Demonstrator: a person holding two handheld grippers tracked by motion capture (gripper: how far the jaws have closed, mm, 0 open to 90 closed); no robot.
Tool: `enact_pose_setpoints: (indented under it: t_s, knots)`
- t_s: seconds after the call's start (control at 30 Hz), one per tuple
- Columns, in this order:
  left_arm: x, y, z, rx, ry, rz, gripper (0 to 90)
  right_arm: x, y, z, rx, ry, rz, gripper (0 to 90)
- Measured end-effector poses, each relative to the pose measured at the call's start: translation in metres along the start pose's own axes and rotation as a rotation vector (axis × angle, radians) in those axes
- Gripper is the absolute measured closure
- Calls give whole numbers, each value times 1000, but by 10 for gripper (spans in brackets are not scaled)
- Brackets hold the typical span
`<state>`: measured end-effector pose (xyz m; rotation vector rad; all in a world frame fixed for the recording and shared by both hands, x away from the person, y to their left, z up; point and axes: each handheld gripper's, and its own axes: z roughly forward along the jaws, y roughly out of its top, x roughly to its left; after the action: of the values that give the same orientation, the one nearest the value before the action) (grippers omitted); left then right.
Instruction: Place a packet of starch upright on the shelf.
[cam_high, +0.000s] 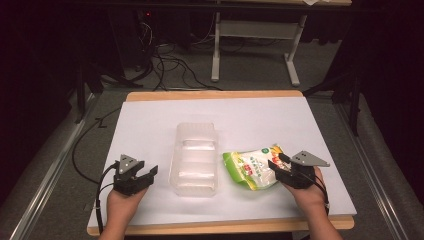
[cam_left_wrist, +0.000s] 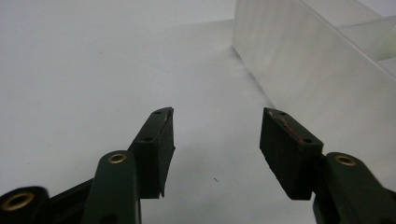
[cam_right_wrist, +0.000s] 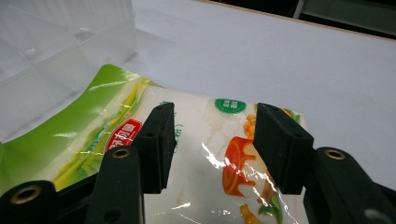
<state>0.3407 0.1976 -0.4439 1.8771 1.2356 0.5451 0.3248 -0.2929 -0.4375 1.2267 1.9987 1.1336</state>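
The clear plastic rectangular tray with its shallow moulded compartments is the biggest thing we've got on the white-topped table, sitting roughly mid-table, its long side running from the near edge toward the far edge, a bit closer to the near edge. In the left gripper view we get its frosted side wall up in the top right, and in the right gripper view a corner of it at the top left.

Next down in size, the green and white glossy snack bag with orange and red printing lies flat just beside the tray's right side, toward the near right part of the table. We can't tell if bag and tray actually touch.

The right gripper comes in from the near right corner, and in its own view the jaws are spread fairly wide right over the bag, one on each side of the printed middle. They aren't squeezing anything as far as we can see.

The left gripper hangs out near the near left corner, just left of the tray and apart from it. Its jaws are also spread wide with only bare white tabletop between them, nothing held.
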Motion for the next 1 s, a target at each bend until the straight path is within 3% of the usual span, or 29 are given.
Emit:
enact_pose_setpoints:
  t_s: [0.6, 1.0]
  knots:
    - [-2, -1, 3, 24, -16, 16, 435, 8, 2, -2, -17, 62, 1, 475]
    - [-2, -1, 4, 37, -23, 14, 435, 32, 7, -6, -38, 148, -32, 446]
